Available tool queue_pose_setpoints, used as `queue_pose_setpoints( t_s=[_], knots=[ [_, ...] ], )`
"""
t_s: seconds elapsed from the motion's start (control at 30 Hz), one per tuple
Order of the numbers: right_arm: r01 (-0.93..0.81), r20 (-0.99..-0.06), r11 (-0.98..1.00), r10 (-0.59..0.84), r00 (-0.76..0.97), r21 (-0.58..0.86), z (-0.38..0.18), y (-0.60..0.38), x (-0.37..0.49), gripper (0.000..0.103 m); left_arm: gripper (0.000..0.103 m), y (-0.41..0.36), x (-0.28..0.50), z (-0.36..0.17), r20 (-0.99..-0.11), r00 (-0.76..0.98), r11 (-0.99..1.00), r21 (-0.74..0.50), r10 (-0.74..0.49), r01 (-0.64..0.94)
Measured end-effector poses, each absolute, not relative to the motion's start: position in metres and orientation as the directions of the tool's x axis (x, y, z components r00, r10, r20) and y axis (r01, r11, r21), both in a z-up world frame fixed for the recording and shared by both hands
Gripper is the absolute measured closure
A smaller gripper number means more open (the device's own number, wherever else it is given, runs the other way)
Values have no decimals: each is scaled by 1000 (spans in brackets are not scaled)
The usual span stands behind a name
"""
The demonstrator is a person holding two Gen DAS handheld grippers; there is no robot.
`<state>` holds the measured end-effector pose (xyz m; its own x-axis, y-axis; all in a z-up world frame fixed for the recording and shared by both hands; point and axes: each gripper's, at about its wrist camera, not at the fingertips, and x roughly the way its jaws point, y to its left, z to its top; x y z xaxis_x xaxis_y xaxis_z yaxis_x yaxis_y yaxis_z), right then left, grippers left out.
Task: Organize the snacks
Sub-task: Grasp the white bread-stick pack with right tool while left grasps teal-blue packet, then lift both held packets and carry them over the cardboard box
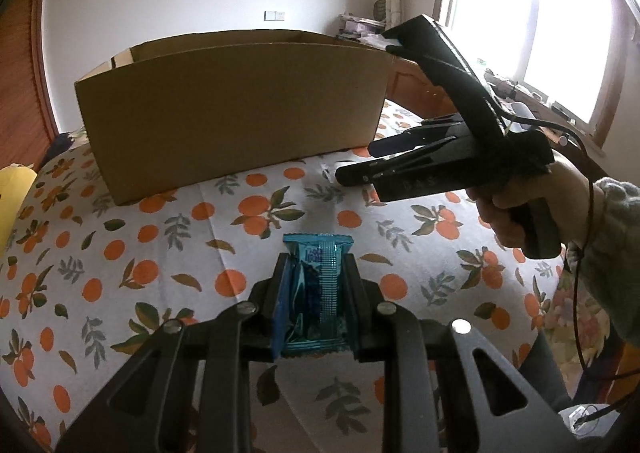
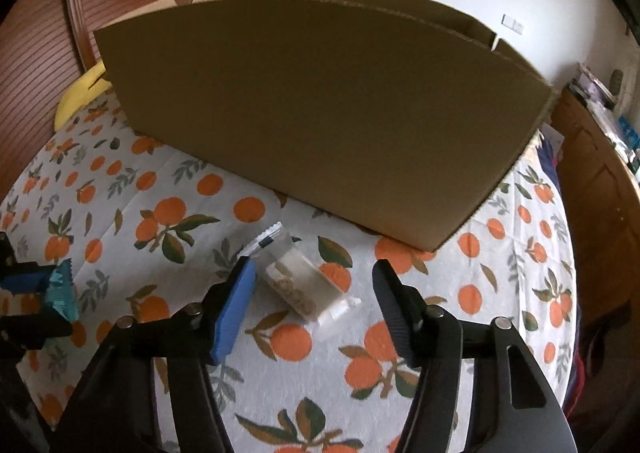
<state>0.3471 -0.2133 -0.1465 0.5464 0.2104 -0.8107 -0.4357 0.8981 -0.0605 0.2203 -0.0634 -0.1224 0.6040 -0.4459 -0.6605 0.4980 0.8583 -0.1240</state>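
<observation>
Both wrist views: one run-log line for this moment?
left tongs: shut on blue snack packet | right tongs: open over clear snack packet | cardboard box: behind, on tablecloth

The cardboard box [image 2: 320, 113] walls off the far side, open only above its rim; before it, bare tablecloth [image 2: 500, 293]; a clear snack packet [image 2: 304, 285] lies near its front wall.

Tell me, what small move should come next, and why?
Probably lower the right gripper and close it on the clear snack packet: its fingers are spread open around the packet, which lies on the tablecloth before the cardboard box. The left gripper already holds a blue packet.
</observation>
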Motion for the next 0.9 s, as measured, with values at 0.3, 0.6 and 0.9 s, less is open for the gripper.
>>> queue_pose_setpoints(
  t_s=[0.3,0.6,0.9],
  knots=[
    [-432,-826,902,240,511,-5,-153,-215,350,70,81,-52,222,-124,-653,617,869,-134,-439,476],
    [-382,-790,924,251,559,23,-153,-226,321,83,81,-47,221,-127,-635,640,876,-130,-433,464],
    [-350,-716,931,315,623,105,-134,-237,278,83,81,-47,218,-128,-619,663,883,-111,-421,456]
  ],
)
